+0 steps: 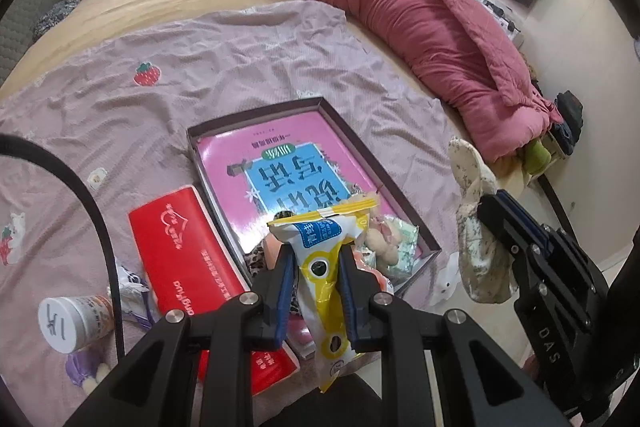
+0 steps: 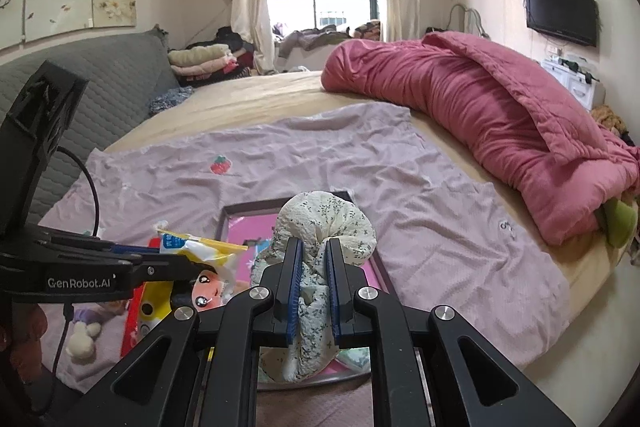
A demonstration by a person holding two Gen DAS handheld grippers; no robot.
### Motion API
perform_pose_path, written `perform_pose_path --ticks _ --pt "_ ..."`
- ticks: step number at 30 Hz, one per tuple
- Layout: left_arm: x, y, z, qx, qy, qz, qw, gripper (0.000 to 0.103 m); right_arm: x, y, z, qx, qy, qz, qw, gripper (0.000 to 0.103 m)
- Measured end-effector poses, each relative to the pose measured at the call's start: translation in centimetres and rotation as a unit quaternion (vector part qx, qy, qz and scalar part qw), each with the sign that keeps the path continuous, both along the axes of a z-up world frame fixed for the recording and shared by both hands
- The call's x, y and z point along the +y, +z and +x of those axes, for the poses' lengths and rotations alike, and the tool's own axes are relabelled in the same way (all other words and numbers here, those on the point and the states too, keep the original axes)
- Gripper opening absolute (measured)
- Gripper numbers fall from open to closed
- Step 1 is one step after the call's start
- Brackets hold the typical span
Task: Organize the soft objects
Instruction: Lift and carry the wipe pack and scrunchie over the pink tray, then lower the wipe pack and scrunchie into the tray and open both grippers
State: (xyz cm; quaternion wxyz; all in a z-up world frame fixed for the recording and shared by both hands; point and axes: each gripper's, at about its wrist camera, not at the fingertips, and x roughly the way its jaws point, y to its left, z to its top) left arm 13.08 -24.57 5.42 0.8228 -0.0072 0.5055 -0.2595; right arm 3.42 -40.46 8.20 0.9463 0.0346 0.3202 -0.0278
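Note:
My left gripper (image 1: 316,255) is shut on a yellow and white snack packet (image 1: 320,267), held above the near end of a shallow dark box (image 1: 376,163) with a pink and blue book inside. The packet also shows in the right wrist view (image 2: 196,251). My right gripper (image 2: 314,247) is shut on a cream floral cloth bundle (image 2: 324,223), held above the same box (image 2: 240,211). The bundle and right gripper show at the right of the left wrist view (image 1: 476,227). A small plush toy (image 1: 380,239) and a wrapped packet lie in the box's near corner.
The box lies on a lilac strawberry-print sheet (image 1: 160,67) on a bed. A red tissue pack (image 1: 180,247) and a white-capped bottle (image 1: 72,319) lie left of the box. A rolled pink quilt (image 1: 420,19) runs along the bed's right edge. Folded clothes (image 2: 204,61) sit at the headboard.

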Motion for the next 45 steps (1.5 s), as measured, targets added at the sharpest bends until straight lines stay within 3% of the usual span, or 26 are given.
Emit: perform_pose_path --ticks 19,30,45 --pt "-2.1 -5.1 1.2 0.043 -0.017 0.033 0.9984 0.022 -2.8 -7.4 2.4 0.076 -0.022 0.030 0.996 0.012" --pt "-2.6 -6.5 2.7 0.048 -0.009 0.043 0.9979 0.022 -2.5 -11.6 3.7 0.116 -0.020 0.028 0.993 0.013" --pt "-3.2 -7.9 3.6 0.043 -0.018 0.041 0.9980 0.022 -2.1 -13.4 4.7 0.133 -0.024 0.003 0.991 0.017"
